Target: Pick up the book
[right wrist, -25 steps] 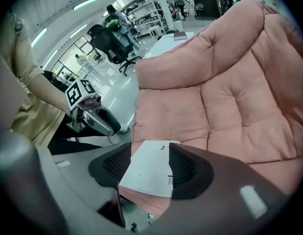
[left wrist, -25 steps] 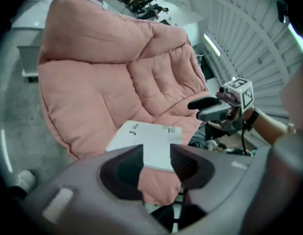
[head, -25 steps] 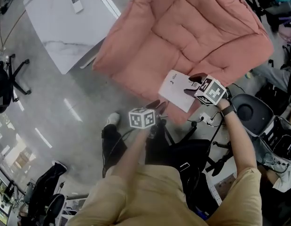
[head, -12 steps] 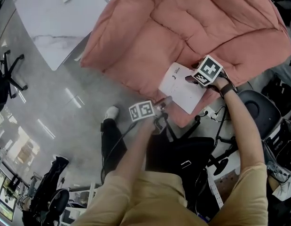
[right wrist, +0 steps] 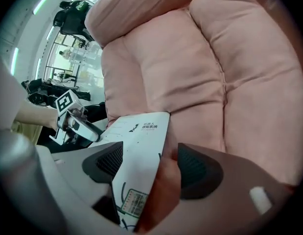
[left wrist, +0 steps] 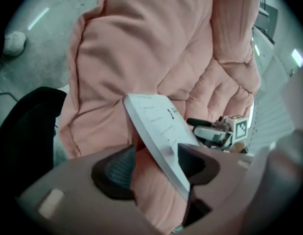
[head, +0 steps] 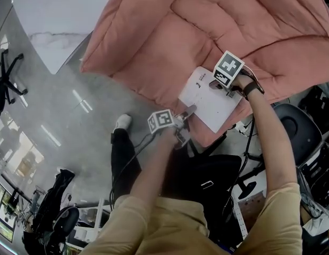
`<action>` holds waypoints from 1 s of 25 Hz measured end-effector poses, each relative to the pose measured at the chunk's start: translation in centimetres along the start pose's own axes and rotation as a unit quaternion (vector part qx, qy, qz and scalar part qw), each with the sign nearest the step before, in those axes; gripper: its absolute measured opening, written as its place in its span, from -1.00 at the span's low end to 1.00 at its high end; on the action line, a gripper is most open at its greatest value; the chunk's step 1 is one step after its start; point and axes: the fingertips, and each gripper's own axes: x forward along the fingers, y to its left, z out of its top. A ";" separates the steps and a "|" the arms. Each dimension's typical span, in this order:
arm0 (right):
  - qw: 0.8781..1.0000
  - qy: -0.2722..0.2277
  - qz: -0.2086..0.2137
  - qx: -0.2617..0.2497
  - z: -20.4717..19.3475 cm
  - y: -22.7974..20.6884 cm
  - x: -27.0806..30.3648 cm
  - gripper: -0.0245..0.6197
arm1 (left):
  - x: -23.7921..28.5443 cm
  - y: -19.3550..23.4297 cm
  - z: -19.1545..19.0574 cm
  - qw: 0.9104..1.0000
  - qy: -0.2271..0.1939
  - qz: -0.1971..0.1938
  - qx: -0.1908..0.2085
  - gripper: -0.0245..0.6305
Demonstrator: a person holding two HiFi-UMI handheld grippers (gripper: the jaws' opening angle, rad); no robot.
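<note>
The thin white softcover book (head: 209,100) lay at the front edge of the pink quilted cushion (head: 169,31), one corner reaching past that edge. The grasp looked to be in the setting: the left gripper (head: 188,110) straddled the corner at the cushion's front, its fingers (left wrist: 117,168) spread with the book's edge between them, unpinched. The right gripper (head: 213,84) straddled the opposite side, further up the cushion, fingers (right wrist: 195,165) likewise parted. Next, probably, both should close on that slim, bendable edge and lift evenly. The cover was plain white with small dark print.
</note>
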 end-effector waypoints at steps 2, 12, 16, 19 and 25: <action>1.000 0.010 0.006 0.005 0.0 -0.4 0.6 0.14 | 0.5 0.2 0.1 1.000 -0.005 -0.010 -0.014 -0.11; 0.996 0.072 0.053 0.002 -0.3 -0.3 2.9 -0.12 | 1.8 0.1 1.1 0.999 -0.011 -0.035 -0.035 -0.30; 0.995 0.081 0.059 0.022 -0.4 -0.2 3.3 -0.12 | 1.7 0.1 1.0 0.998 -0.017 -0.039 -0.043 -0.37; 0.994 0.075 0.058 0.045 -0.3 -0.2 3.0 -0.17 | 1.1 -0.5 1.1 0.997 -0.020 -0.048 -0.053 -0.51; 0.995 0.044 0.054 0.077 0.1 -0.6 2.3 -0.40 | 0.2 -2.7 1.5 0.987 -0.048 -0.120 -0.095 -0.75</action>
